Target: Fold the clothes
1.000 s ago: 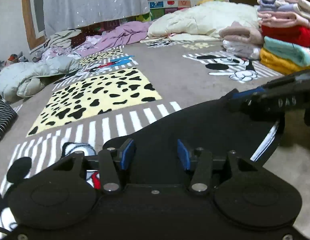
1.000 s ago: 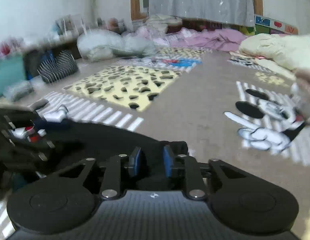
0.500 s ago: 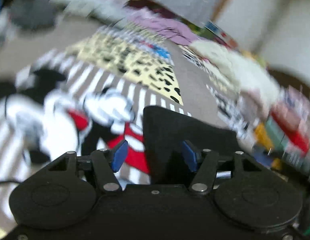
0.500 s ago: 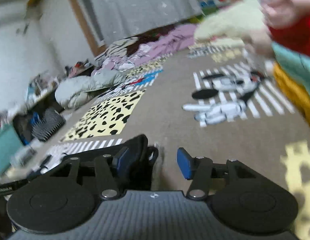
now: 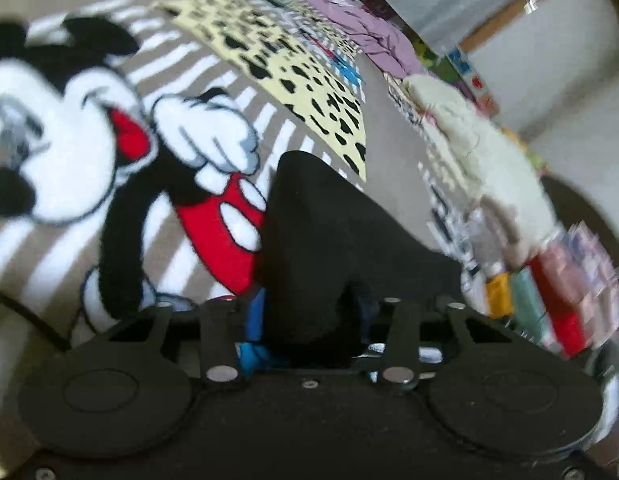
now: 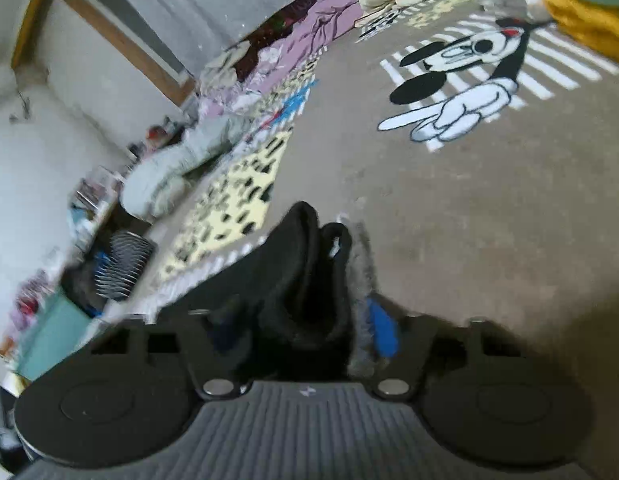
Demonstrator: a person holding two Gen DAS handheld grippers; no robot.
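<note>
A folded black garment [image 5: 329,232] lies on the cartoon-print blanket [image 5: 109,160]. My left gripper [image 5: 309,316] has its blue-padded fingers [image 5: 255,320] closed in on the near end of the black garment, which fills the gap between them. In the right wrist view the same black garment [image 6: 305,272] bunches up between my right gripper's [image 6: 305,332] fingers, with a blue pad [image 6: 383,332] pressed at its right side. Both views are tilted and blurred.
A stack of folded clothes [image 5: 549,292] stands at the right in the left view; its yellow and teal edges [image 6: 581,12] show at the right view's top right. A cream duvet [image 5: 489,152], purple bedding [image 6: 317,28], a pale jacket [image 6: 177,168] and clutter along the wall [image 6: 89,264] lie beyond.
Both grippers opened mid-way, then closed on the black garment. Both cameras have swung and tilted sharply; the garment now sits deep between each pair of fingers.
</note>
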